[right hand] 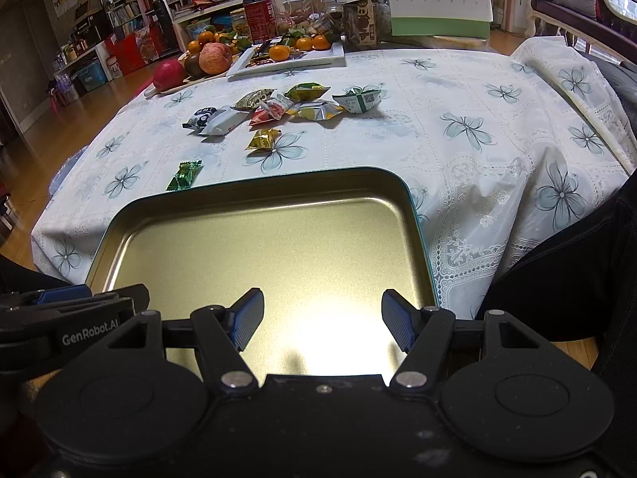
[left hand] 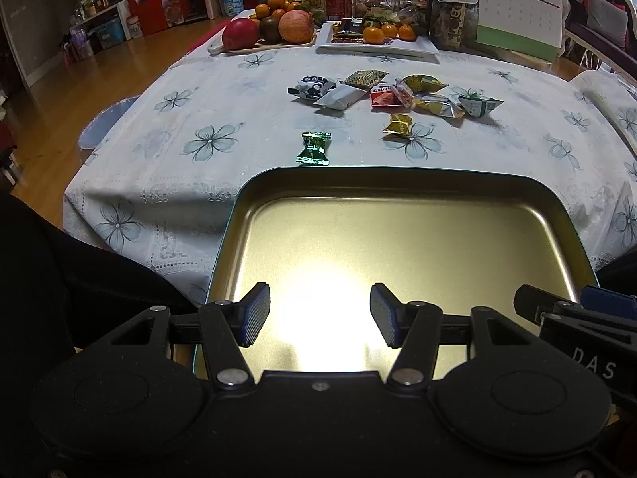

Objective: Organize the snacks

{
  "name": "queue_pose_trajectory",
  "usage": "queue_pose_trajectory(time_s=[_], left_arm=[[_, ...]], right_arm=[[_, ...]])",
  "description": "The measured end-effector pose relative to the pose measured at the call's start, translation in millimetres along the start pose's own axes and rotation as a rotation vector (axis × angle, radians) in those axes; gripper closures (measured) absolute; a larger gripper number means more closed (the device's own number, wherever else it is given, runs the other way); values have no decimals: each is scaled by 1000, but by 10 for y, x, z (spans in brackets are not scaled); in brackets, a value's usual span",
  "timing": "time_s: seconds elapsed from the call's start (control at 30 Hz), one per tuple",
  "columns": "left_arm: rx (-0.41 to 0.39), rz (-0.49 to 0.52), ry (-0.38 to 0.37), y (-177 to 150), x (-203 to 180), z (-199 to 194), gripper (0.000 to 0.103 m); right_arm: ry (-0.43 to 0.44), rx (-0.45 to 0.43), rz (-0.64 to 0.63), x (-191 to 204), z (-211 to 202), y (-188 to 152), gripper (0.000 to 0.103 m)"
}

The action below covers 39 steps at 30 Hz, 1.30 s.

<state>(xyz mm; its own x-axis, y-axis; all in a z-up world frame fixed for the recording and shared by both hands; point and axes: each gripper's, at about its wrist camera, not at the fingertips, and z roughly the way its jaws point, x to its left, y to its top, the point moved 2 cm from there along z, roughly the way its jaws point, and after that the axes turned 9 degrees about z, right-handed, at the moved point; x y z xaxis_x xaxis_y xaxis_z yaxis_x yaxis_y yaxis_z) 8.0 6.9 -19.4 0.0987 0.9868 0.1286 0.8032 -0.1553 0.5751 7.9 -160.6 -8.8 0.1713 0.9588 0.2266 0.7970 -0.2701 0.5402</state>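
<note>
My left gripper [left hand: 319,314] and right gripper [right hand: 322,320] hover with jaws apart over one tin tray [left hand: 398,183]; one green candy [left hand: 314,148] just beyond it, eight snack packets [left hand: 394,93] farther ahead.

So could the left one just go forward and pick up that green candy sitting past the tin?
Probably yes. The left gripper has its jaws open over the empty gold tin, and the green candy lies alone on the tablecloth just beyond the tin's far rim, with nothing between them but the rim to clear.
</note>
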Motion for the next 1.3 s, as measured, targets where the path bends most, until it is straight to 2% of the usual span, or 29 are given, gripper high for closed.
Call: queue_pose_trajectory(time_s=[1.3], left_arm=[[9,-10,1,-25,17,10,42]], right_arm=[[-6,4,-7,0,-1,-16,35]])
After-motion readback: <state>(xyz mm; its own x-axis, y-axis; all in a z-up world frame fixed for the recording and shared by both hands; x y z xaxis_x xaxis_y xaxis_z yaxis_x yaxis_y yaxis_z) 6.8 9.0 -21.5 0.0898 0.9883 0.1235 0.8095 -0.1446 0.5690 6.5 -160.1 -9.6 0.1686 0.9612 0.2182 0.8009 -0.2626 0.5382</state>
